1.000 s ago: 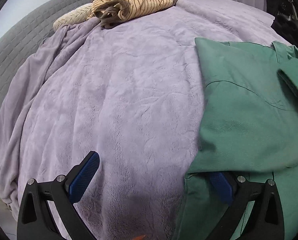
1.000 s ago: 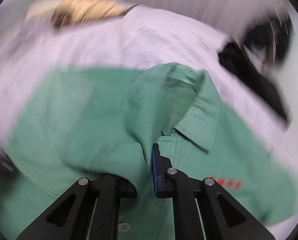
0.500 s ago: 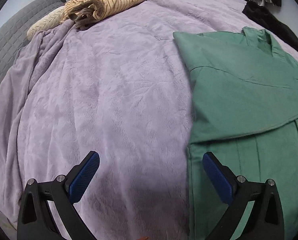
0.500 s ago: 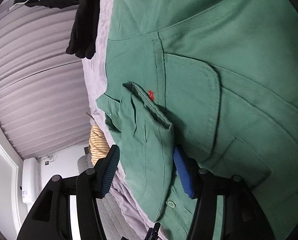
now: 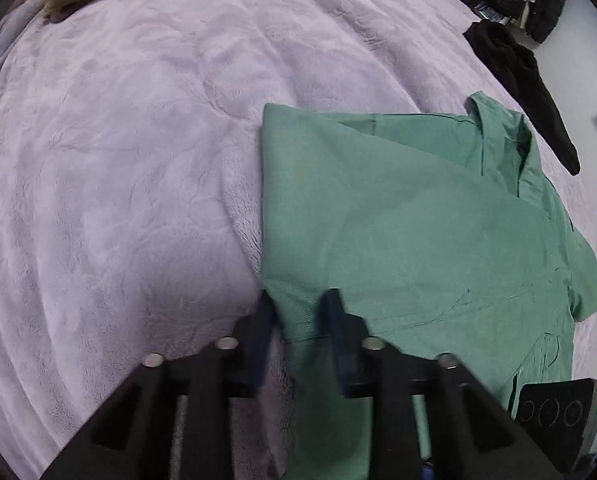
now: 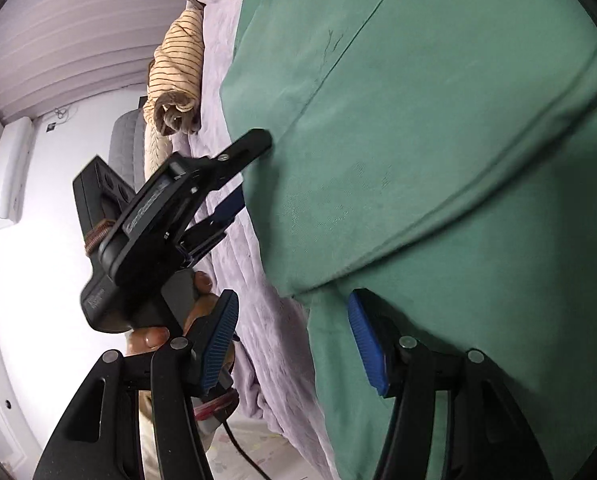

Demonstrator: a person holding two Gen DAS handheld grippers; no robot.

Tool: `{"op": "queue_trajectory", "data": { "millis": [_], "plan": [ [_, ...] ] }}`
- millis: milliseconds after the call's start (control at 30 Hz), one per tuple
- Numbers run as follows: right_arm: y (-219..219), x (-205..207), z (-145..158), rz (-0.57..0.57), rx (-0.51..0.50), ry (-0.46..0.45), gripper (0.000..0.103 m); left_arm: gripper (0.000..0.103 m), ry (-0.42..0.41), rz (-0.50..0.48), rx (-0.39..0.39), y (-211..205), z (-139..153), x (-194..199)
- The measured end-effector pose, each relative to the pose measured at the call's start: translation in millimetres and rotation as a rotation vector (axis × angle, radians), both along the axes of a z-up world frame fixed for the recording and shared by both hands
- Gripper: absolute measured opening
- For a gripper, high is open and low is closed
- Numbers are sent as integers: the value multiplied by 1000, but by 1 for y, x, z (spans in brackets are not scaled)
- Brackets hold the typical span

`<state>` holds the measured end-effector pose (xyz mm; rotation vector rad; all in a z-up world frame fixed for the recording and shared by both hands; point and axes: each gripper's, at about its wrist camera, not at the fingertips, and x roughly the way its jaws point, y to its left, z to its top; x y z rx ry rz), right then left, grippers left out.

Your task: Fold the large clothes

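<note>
A large green cotton work shirt point(image 5: 410, 232) lies partly folded on a bed covered by a lilac plush blanket point(image 5: 130, 168), its collar toward the far side. The left gripper point(image 5: 298, 312) has its jaws nearly together, pinching the shirt's near left edge; the right-wrist view shows one finger above the fabric and one below. The right gripper point(image 6: 294, 344) stands with jaws spread wide, one blue pad over the shirt, the other off its edge, holding nothing. A crumpled tan striped garment point(image 6: 178, 64) sits at the blanket's far end, and black clothing point(image 5: 522, 40) lies beyond the collar.
</note>
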<state>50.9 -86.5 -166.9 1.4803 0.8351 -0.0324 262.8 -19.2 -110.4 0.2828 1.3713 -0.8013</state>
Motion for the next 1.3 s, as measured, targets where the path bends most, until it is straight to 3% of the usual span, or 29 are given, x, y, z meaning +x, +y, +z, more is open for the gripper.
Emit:
{"op": "queue_trajectory", "data": {
  "millis": [33,67,100,200,300,367,500,567,700,767,833,933,1000,1067,1100,1167,1200,1233,1300],
  "plan": [
    [3,5,-2,-11,-4,-4,41,15,-13,-2,-11,0,3,1],
    [4,13,-4,-18,9,-18,16,15,-33,-15,-15,0,7,0],
    [3,19,-5,-15,30,-28,3,15,-61,-34,-19,1,10,-2],
    [7,36,-3,18,25,-51,3,15,-98,-64,7,-1,4,-2],
    [20,50,-33,51,35,54,2,15,-132,-56,38,-4,-4,-2],
    [24,47,-40,52,49,68,2,16,-166,-53,53,-5,-2,-4],
    [35,49,-16,242,-32,105,3,16,-263,-12,91,5,16,-9],
    [27,33,5,272,-98,110,4,16,-300,-12,75,14,31,-20],
    [-36,-11,62,129,-397,131,5,16,-330,-32,47,23,45,-49],
    [-77,-29,82,1,-545,188,5,16,-316,-42,61,24,33,-68],
    [-109,-46,84,-75,-618,258,5,16,-291,-39,111,27,8,-80],
    [-154,-66,61,-155,-614,432,4,16,-309,-23,136,36,-9,-92],
    [-168,-97,53,-215,-504,382,5,16,-324,-21,144,39,-4,-97],
    [-164,-117,56,-233,-496,413,5,16,-335,-20,152,42,5,-102],
    [-161,-125,58,-232,-492,407,7,16,-343,-19,152,43,11,-104],
    [-163,-156,59,-236,-452,377,26,16,-355,-16,146,43,23,-111],
    [-161,-162,60,-235,-448,378,59,16,-352,-12,137,44,27,-116],
    [-160,-175,62,-236,-447,371,77,16,-347,-7,131,44,31,-121],
    [-156,-187,69,-226,-455,358,78,22,-355,0,144,42,35,-132]
  ]
}}
